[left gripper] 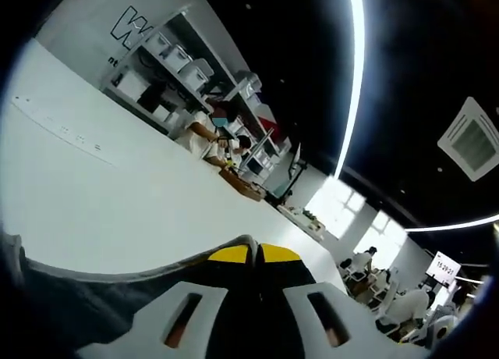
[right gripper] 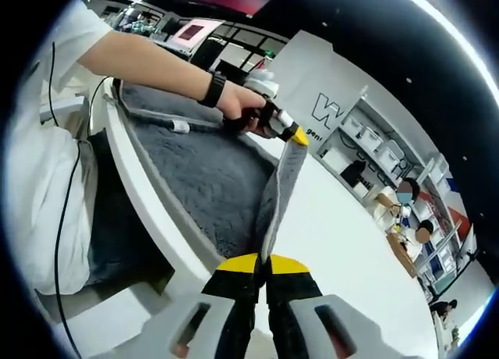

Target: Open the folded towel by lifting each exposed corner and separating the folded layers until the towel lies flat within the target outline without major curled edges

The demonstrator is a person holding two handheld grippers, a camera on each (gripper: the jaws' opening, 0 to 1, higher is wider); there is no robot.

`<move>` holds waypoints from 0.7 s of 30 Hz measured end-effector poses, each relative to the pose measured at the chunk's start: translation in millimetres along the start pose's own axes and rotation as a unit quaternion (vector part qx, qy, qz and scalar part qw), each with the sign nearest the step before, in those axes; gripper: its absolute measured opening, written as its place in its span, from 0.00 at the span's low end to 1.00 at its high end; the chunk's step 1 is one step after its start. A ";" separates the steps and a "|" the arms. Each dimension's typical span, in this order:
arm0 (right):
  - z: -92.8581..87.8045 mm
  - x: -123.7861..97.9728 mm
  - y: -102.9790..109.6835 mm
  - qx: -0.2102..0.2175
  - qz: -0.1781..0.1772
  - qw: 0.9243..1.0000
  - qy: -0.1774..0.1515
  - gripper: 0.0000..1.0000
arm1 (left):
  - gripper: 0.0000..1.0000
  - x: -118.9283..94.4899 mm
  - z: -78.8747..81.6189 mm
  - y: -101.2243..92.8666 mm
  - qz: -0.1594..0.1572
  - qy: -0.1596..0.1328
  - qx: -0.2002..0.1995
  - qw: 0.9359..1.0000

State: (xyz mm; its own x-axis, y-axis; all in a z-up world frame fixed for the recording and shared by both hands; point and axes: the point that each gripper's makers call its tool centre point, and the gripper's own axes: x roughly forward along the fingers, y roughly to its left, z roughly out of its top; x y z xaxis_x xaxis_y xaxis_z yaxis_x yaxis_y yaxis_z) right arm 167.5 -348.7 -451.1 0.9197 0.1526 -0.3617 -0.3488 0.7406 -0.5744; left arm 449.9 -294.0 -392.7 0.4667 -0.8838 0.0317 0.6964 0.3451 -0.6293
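A dark grey, plush fabric towel (right gripper: 204, 178) lies partly spread over the white table's edge. One light-trimmed edge is lifted taut into a raised strip above the table.

Only a big outlined "W" on the pale grey back wall (right gripper: 331, 101) reads; smaller lettering beneath starts "ge", rest too blurry.

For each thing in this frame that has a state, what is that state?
towel: grey, partly on the white table, one edge pulled up taut between both grippers
right gripper: shut on towel
left gripper: shut on towel's far corner
hand: holding left gripper
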 end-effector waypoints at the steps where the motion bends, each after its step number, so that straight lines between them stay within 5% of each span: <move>1: -1.0 0.5 0.0 0.000 0.000 1.000 0.002 0.00 | 0.02 0.4 -0.2 0.0 0.001 0.000 -0.001 1.000; 9: -12.2 3.6 3.2 0.001 0.013 1.000 0.021 0.00 | 0.03 12.3 -1.7 -3.6 -0.002 0.006 0.002 1.000; 14: -13.2 3.0 3.1 0.004 0.014 1.000 0.023 0.00 | 0.18 17.2 -3.1 -4.2 -0.004 0.012 0.001 1.000; 17: -13.9 2.7 2.4 0.005 0.014 1.000 0.024 0.00 | 0.18 25.5 -0.4 -4.5 -0.005 0.016 0.007 1.000; 21: -15.5 3.6 0.7 0.010 0.012 1.000 0.024 0.00 | 0.23 27.9 -4.5 -7.3 -0.025 0.024 -0.029 0.999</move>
State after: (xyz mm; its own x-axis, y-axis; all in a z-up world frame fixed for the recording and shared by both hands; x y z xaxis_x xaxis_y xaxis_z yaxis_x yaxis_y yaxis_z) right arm 167.8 -357.8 -464.3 0.9014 0.1391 -0.4101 -0.3662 0.7503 -0.5503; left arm 455.4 -322.6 -390.7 0.4049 -0.9140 0.0273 0.6842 0.2831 -0.6721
